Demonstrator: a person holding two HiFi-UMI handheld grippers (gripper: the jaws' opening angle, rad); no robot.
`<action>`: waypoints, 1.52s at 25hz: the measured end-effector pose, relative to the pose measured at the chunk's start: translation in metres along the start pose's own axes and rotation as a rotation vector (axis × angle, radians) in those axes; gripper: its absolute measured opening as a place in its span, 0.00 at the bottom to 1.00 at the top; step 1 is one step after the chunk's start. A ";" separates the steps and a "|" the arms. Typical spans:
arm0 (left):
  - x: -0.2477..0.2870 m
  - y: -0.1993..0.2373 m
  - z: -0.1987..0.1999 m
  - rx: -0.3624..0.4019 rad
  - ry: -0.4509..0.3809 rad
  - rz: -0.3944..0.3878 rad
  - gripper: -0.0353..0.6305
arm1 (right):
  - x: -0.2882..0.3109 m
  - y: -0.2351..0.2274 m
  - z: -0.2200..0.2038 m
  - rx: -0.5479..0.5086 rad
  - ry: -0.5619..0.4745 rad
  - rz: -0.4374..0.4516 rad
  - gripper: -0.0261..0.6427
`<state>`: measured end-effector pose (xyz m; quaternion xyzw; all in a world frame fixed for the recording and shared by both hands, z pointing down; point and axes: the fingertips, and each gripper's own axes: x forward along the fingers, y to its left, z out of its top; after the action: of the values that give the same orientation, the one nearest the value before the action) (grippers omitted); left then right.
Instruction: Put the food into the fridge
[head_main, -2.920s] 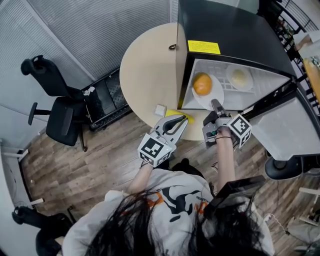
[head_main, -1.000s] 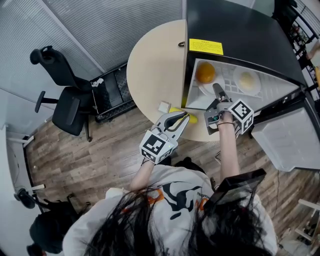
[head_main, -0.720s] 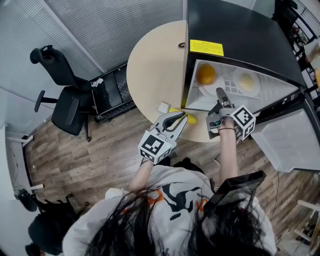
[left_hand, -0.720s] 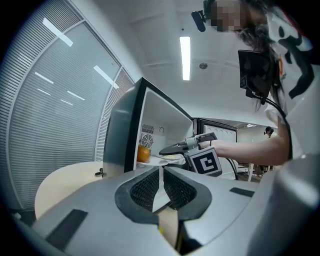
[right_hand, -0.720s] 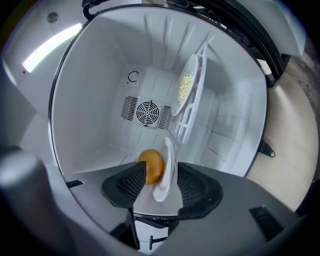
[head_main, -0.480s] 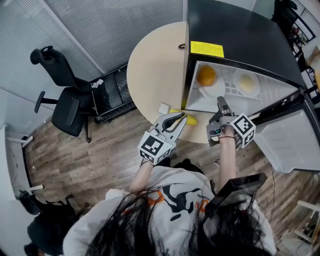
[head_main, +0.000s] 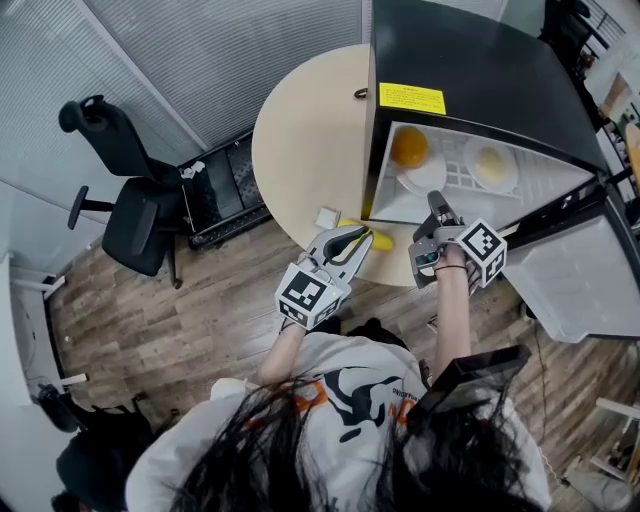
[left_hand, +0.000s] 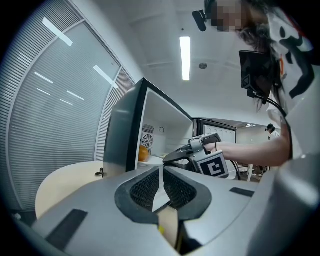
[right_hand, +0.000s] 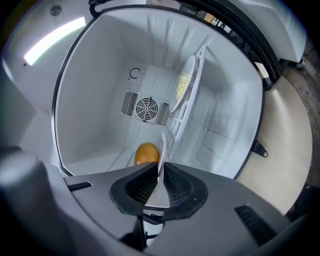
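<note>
- Wood floor; a round beige table (head_main: 300, 140) with a black fridge (head_main: 470, 60) open at its right.
- Left gripper (head_main: 360, 240): jaws together, empty, beside a yellow item (head_main: 383, 240) at the table edge.
- Yellow label (head_main: 408, 97) on the fridge top; print unreadable.
- Orange (head_main: 408, 146) on a white plate (head_main: 432, 178) inside the fridge.
- Right gripper (head_main: 437, 203): jaws have just closed on nothing, plate rim just beyond the tips.

Yellow item (head_main: 384, 240): at the tabletop's (head_main: 300, 140) near edge, partly covered by the left gripper (head_main: 362, 240); its kind cannot be told.
Small white item (head_main: 326, 215): too small to be identified.
Fridge label (head_main: 408, 96): print cannot be read.
Fridge door (head_main: 575, 270): cut off by the head view's right edge.
Pale food (head_main: 492, 163): kind cannot be made out.
Orange (left_hand: 143, 154): half hidden by the fridge wall (left_hand: 122, 135) in the left gripper view.
</note>
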<state>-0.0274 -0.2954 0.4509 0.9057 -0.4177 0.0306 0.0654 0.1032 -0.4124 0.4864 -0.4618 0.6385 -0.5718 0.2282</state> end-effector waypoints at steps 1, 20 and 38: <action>-0.001 0.000 0.000 0.000 0.001 0.000 0.09 | 0.002 0.000 0.000 0.001 -0.001 0.000 0.11; -0.018 0.012 -0.004 -0.002 0.019 0.010 0.09 | 0.015 0.012 0.004 -0.101 -0.037 0.011 0.20; -0.043 -0.005 -0.015 -0.018 0.030 -0.129 0.09 | -0.061 0.042 -0.062 -0.573 -0.040 -0.012 0.15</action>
<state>-0.0513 -0.2574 0.4601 0.9295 -0.3578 0.0365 0.0816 0.0673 -0.3321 0.4471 -0.5227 0.7666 -0.3600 0.0975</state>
